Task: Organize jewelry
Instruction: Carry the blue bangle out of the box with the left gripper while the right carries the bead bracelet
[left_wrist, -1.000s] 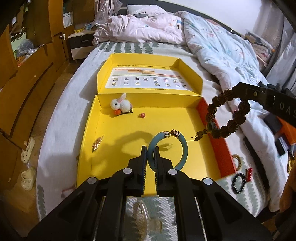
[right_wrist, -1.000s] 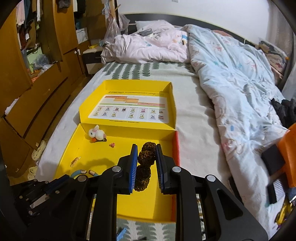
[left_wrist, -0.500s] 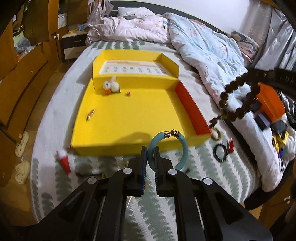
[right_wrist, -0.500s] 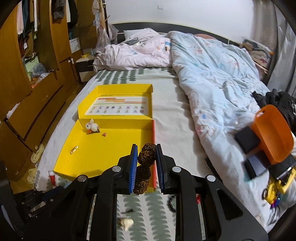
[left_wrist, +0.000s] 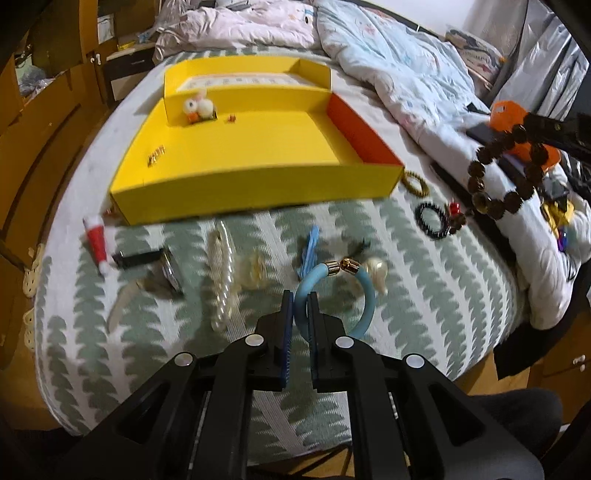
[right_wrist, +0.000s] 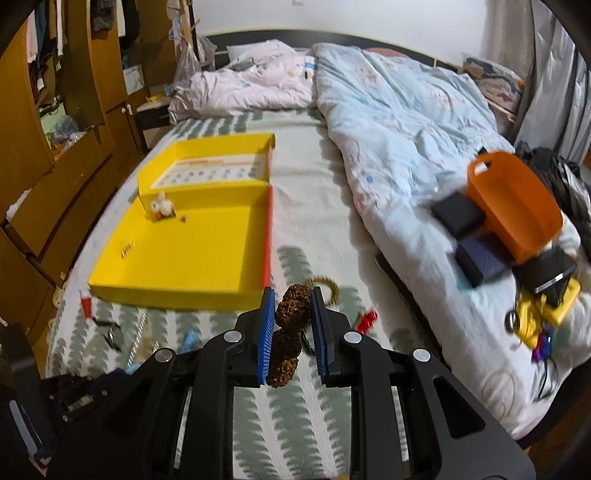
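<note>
My left gripper (left_wrist: 300, 297) is shut on a light blue bangle (left_wrist: 364, 291) with gold end caps, held above the patterned bedspread in front of the yellow box (left_wrist: 258, 188). My right gripper (right_wrist: 293, 295) is shut on a brown bead bracelet (right_wrist: 291, 314); the same brown bead bracelet (left_wrist: 498, 173) hangs as a ring at the right of the left wrist view. The yellow box (right_wrist: 177, 288) holds a white bunny clip (left_wrist: 199, 107), a small red piece (left_wrist: 232, 118) and a gold piece (left_wrist: 156, 159).
Loose pieces lie on the bedspread: a pearl hair clip (left_wrist: 221, 280), a blue clip (left_wrist: 308, 251), a black bead bracelet (left_wrist: 430, 219), a gold bracelet (left_wrist: 415, 182), a red tube (left_wrist: 96, 240). An orange basket (right_wrist: 511, 206) and dark boxes sit on the duvet at right. Wooden wardrobes stand left.
Both grippers have pulled back from over the yellow box toward the near edge of the bed, each still holding its bracelet. The loose pieces in front of the box have come into view.
</note>
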